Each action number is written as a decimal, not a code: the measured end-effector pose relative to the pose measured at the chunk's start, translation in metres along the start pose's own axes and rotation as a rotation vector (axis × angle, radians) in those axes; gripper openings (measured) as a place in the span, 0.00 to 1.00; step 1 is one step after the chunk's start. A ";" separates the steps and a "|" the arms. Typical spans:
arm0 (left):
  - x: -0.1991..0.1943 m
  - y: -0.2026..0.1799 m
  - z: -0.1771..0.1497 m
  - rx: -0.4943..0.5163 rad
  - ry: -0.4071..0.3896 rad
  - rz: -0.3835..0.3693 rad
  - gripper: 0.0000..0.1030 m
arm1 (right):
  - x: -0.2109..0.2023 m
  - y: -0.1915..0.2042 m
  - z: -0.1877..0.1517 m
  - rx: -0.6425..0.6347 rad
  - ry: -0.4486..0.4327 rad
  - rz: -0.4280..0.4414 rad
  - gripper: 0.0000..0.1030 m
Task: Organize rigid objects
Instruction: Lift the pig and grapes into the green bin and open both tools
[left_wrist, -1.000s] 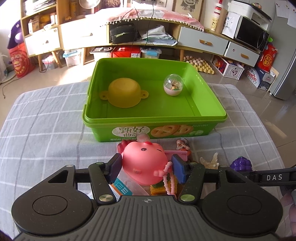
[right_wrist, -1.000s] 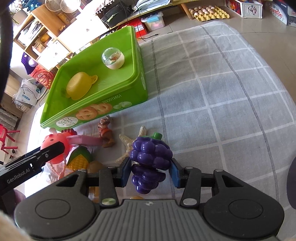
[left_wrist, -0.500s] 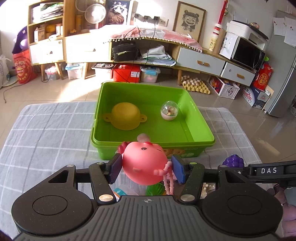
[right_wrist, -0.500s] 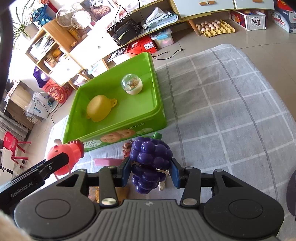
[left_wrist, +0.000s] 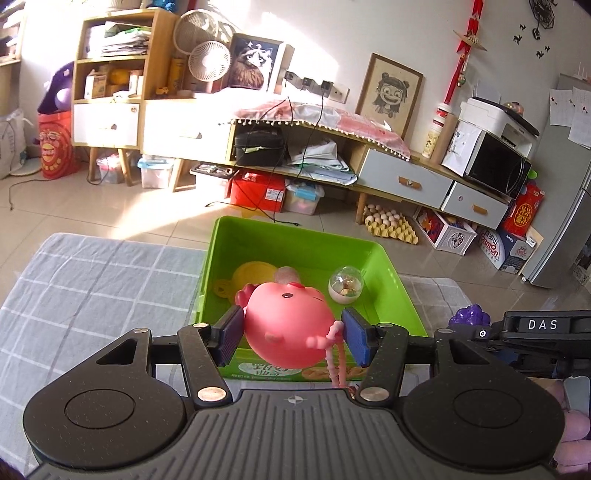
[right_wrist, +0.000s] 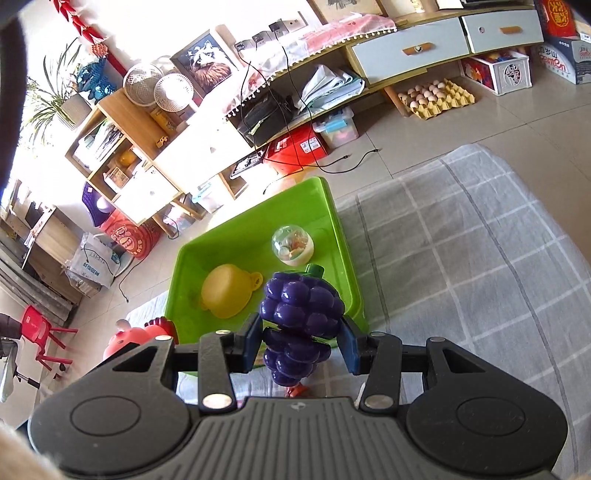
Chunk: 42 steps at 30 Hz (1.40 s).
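Left wrist view: left gripper (left_wrist: 291, 334) clamps a pink toy (left_wrist: 291, 325) at lower centre, held clear above the green bin's (left_wrist: 402, 295) near wall, likely for dropping inside. Right gripper (right_wrist: 301, 345) likewise grasps purple grapes (right_wrist: 301, 308) over the bin's near corner.

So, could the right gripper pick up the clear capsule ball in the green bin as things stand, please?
Probably not: the right gripper is shut on the purple grapes. The capsule ball lies uncovered in the green bin.
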<state>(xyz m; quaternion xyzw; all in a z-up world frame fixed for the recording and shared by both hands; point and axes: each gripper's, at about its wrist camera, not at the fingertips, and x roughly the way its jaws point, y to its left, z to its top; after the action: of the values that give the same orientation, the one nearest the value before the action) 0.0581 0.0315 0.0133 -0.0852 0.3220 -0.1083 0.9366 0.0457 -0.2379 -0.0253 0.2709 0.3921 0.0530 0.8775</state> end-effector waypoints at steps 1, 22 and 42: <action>0.003 0.002 0.002 -0.004 0.003 -0.002 0.56 | 0.003 -0.001 0.002 -0.006 -0.012 0.003 0.13; 0.094 0.020 0.005 0.014 0.166 0.001 0.56 | 0.083 0.022 0.016 -0.264 0.040 -0.009 0.13; 0.104 0.004 0.008 0.253 0.334 0.175 0.58 | 0.107 0.029 0.000 -0.387 0.092 -0.083 0.13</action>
<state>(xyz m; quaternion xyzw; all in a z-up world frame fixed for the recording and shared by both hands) 0.1439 0.0095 -0.0421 0.0801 0.4627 -0.0789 0.8794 0.1228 -0.1804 -0.0811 0.0781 0.4252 0.1033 0.8958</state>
